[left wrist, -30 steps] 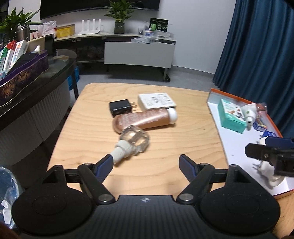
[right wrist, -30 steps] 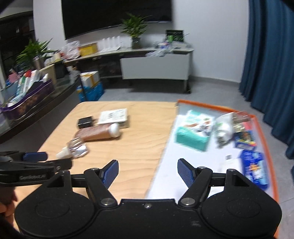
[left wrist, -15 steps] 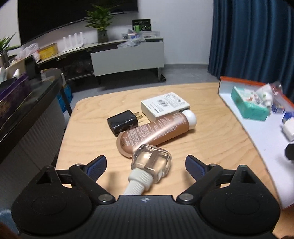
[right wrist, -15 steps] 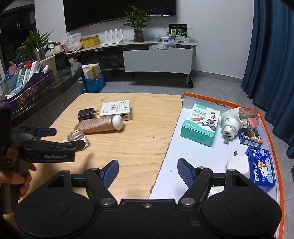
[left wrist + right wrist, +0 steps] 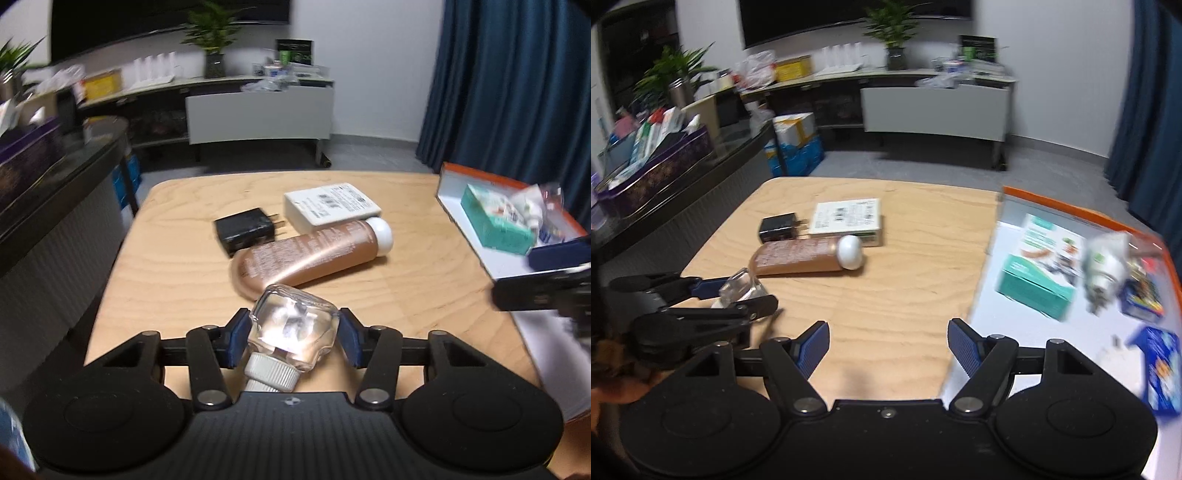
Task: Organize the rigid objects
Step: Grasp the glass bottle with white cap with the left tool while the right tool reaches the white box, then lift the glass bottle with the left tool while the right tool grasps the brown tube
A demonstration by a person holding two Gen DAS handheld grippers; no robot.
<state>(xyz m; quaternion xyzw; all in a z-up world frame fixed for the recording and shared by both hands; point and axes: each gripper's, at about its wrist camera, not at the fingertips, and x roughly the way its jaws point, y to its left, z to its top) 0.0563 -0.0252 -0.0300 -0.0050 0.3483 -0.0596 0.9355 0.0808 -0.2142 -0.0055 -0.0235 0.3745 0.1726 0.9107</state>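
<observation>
left wrist: glass bottle (image 5: 293,330) between left hand-held gripper (image 5: 294,338) pads.

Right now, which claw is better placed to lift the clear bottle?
Left. The left claw has just been closing and its pads flank the bottle, apparently touching it. The right claw is open over bare table, nearer the tray.

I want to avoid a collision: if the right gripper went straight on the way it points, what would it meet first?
Probably bare wooden table: the right gripper stands open, nothing between its fingers. The white tray's edge lies just right of that line; depth is unclear.
</observation>
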